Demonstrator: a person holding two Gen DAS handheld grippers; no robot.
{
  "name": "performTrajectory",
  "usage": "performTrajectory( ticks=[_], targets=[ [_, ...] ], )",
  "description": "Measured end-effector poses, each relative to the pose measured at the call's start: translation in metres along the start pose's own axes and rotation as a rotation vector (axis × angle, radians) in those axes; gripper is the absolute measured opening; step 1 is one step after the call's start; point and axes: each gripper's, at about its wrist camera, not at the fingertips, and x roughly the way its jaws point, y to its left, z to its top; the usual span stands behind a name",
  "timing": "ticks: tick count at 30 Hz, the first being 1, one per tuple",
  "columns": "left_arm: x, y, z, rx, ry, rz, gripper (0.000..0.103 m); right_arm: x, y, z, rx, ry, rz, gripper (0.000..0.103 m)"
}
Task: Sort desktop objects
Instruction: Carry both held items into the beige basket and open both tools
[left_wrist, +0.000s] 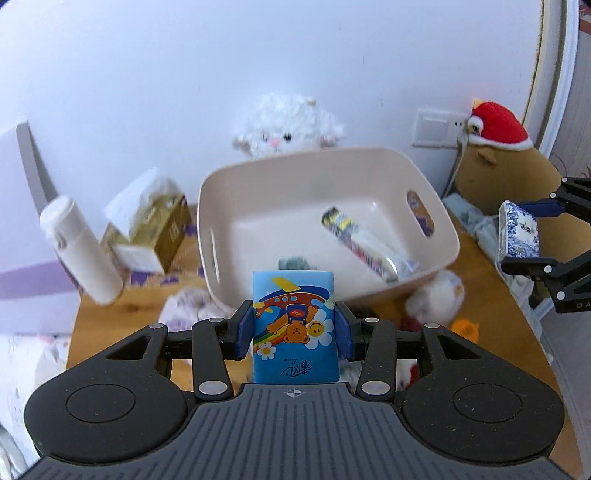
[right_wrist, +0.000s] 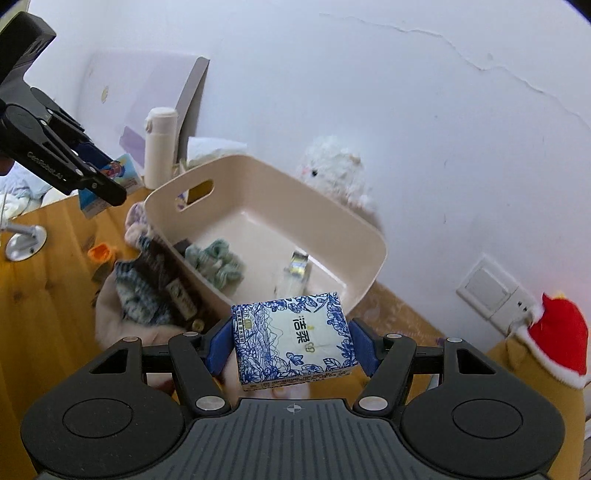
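Note:
My left gripper (left_wrist: 293, 328) is shut on a blue cartoon tissue pack (left_wrist: 294, 325), held upright in the air just in front of the beige plastic bin (left_wrist: 258, 177). My right gripper (right_wrist: 291, 341) is shut on a blue-and-white floral tissue pack (right_wrist: 293, 338), lifted near the bin's (right_wrist: 354, 225) front corner. Each gripper shows in the other's view: the right one with its pack (left_wrist: 519, 230) at the right edge, the left one with its pack (right_wrist: 114, 173) at the upper left. Inside the bin lie a clear snack wrapper (left_wrist: 365, 243) and a greenish knitted thing (right_wrist: 216, 260).
A white bottle (left_wrist: 79, 247) and a gold tissue box (left_wrist: 155, 229) stand left of the bin. A white plush (left_wrist: 286, 127) sits behind it, a brown plush with a red hat (left_wrist: 498, 155) at the right. Cloths, socks (right_wrist: 144, 288) and an orange toy (left_wrist: 465, 328) litter the wooden desk.

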Motion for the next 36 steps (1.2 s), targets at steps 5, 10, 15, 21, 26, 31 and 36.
performTrajectory(
  ticks=[5, 10, 15, 21, 26, 31, 36],
  targets=[
    [0.015, 0.000, 0.020, 0.041, -0.034, -0.004, 0.045, 0.016, -0.001, 0.016, 0.025, -0.011, -0.030, 0.064],
    [0.050, -0.002, 0.030, 0.083, 0.007, 0.016, 0.045, 0.040, -0.003, 0.031, 0.059, -0.015, -0.052, 0.064],
    [0.086, 0.000, 0.035, 0.110, 0.047, 0.044, 0.045, 0.068, -0.006, 0.039, 0.086, 0.010, -0.075, 0.064],
    [0.119, 0.005, 0.043, 0.130, 0.078, 0.052, 0.045, 0.097, -0.011, 0.040, 0.150, 0.058, -0.116, 0.064],
    [0.145, 0.011, 0.048, 0.098, 0.138, 0.061, 0.045, 0.122, -0.018, 0.041, 0.225, 0.109, -0.142, 0.064],
    [0.166, 0.013, 0.043, 0.085, 0.210, 0.093, 0.045, 0.141, -0.019, 0.039, 0.272, 0.135, -0.150, 0.064],
    [0.174, 0.010, 0.038, 0.105, 0.239, 0.094, 0.046, 0.150, -0.019, 0.031, 0.313, 0.153, -0.149, 0.064]
  ],
)
